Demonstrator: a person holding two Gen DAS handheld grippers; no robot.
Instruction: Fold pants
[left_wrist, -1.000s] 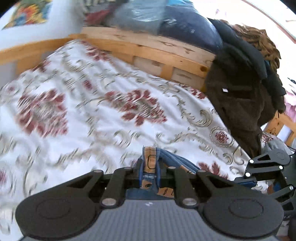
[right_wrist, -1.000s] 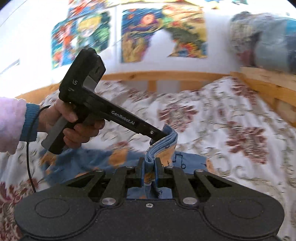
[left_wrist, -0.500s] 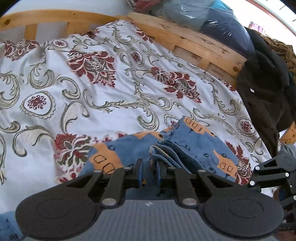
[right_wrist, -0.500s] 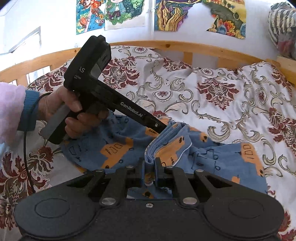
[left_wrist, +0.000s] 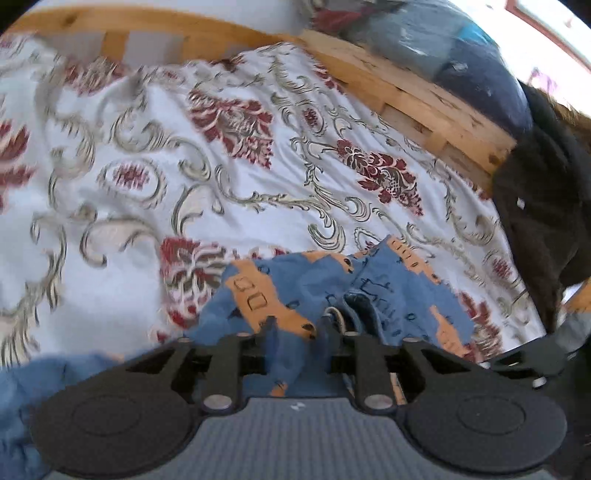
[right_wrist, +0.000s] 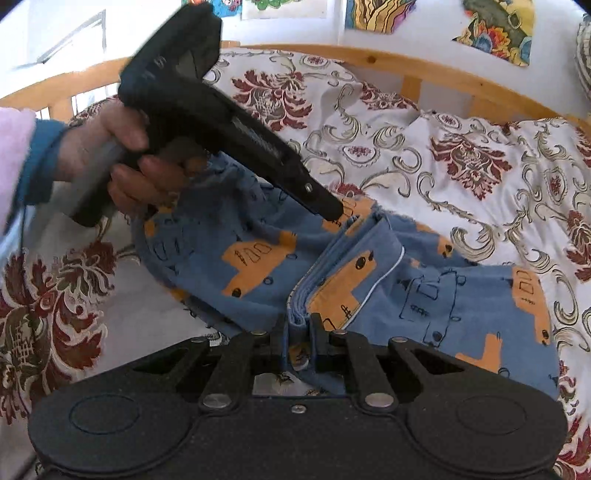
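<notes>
Blue pants (right_wrist: 424, 295) with orange car prints lie bunched on the floral bedspread (right_wrist: 461, 147). My right gripper (right_wrist: 298, 321) sits low over them. Its jaws are opening a little, and the stacked folded edge still stands pinched between the fingers. In the left wrist view my left gripper (left_wrist: 299, 326) has its jaws opening. Slack blue cloth of the pants (left_wrist: 391, 295) lies loose in the wide gap. The right wrist view shows a hand holding the left gripper (right_wrist: 334, 212), its tip down at the far end of the same fold.
A wooden bed rail (left_wrist: 406, 92) runs along the far side, with bundled bedding (left_wrist: 461, 55) on top. A dark jacket (left_wrist: 546, 206) hangs over the rail at the right. Bright posters (right_wrist: 495, 29) hang on the wall behind.
Both grippers came down towards the bed with the pants' folded edge, and the cloth now rests on the bedspread. The left jaws have spread apart; the right jaws have widened slightly.
</notes>
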